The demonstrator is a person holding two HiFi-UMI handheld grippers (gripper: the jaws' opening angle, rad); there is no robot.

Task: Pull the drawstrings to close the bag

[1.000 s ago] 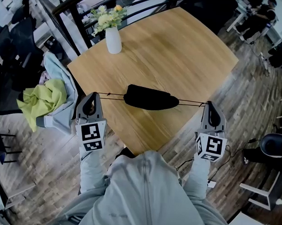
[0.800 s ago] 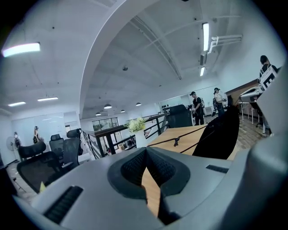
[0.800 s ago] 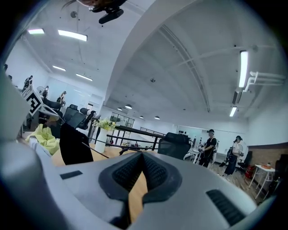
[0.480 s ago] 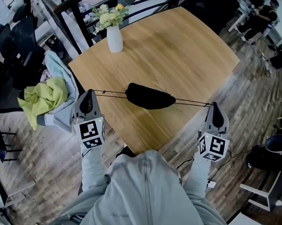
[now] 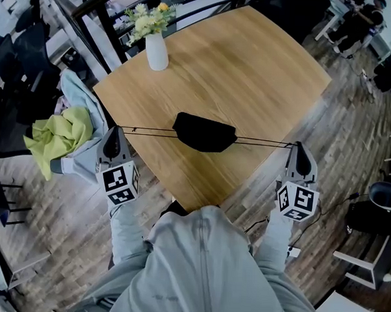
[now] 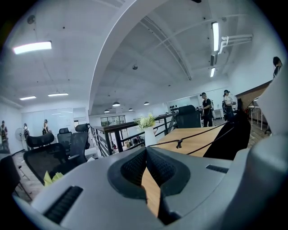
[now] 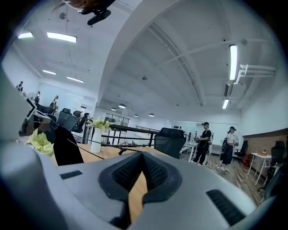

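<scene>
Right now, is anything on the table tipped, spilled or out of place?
Nothing stands out: the black bag lies on the table, drawstrings taut between the left gripper and right gripper; the flower vase stands upright.

No text legible anywhere — no labels, numbers.

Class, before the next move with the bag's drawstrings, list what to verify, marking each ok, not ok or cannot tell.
1. Left gripper shut on the left drawstring: ok.
2. Right gripper shut on the right drawstring: ok.
3. Both drawstrings run straight and taut to the bag: ok.
4. Bag's mouth fully cinched: cannot tell, the black fabric hides it.
5. Bag lies on the table, apart from the vase: ok.
</scene>
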